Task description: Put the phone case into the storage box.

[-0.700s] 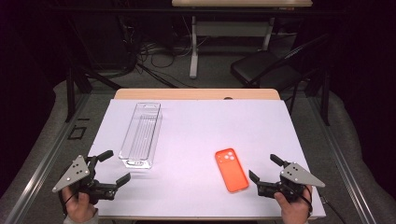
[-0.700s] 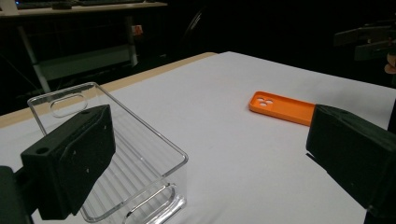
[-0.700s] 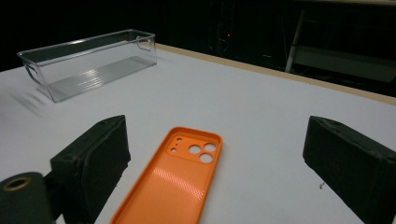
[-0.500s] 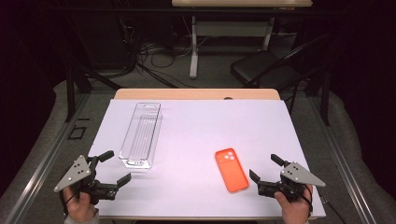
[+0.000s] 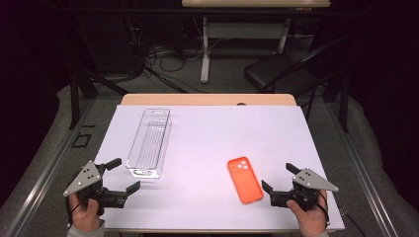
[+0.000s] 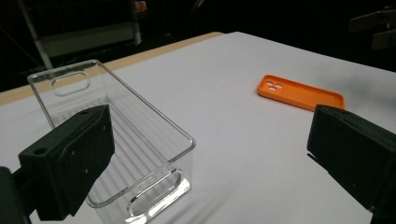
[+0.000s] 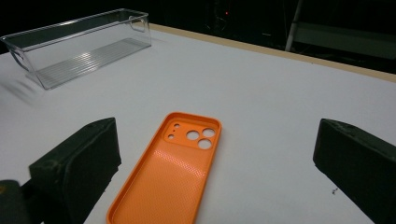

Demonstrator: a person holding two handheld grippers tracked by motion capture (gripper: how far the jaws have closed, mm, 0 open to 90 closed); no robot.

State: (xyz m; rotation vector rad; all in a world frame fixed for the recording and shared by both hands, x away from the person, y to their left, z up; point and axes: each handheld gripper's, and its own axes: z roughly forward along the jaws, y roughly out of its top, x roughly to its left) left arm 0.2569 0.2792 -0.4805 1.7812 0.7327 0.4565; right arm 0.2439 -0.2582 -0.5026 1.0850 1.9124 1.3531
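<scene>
An orange phone case (image 5: 244, 179) lies hollow side up on the white table top, right of the middle. A clear plastic bin (image 5: 148, 143), long and empty, stands at the left. My left gripper (image 5: 123, 175) is open at the front left, just short of the bin's near end, with nothing between its jaws. In the left gripper view its gripper (image 6: 210, 158) looks past the bin (image 6: 116, 121) toward the case (image 6: 301, 92). My right gripper (image 5: 276, 176) is open at the front right, beside the case. In the right gripper view its gripper (image 7: 219, 163) frames the case (image 7: 173, 172); the bin (image 7: 74, 44) stands far off.
A white sheet (image 5: 207, 138) covers the table, with a strip of wood (image 5: 207, 99) bare at the back edge. Behind the table the dark floor holds a black chair (image 5: 281, 74), a desk leg (image 5: 203, 54) and loose cables (image 5: 158, 59).
</scene>
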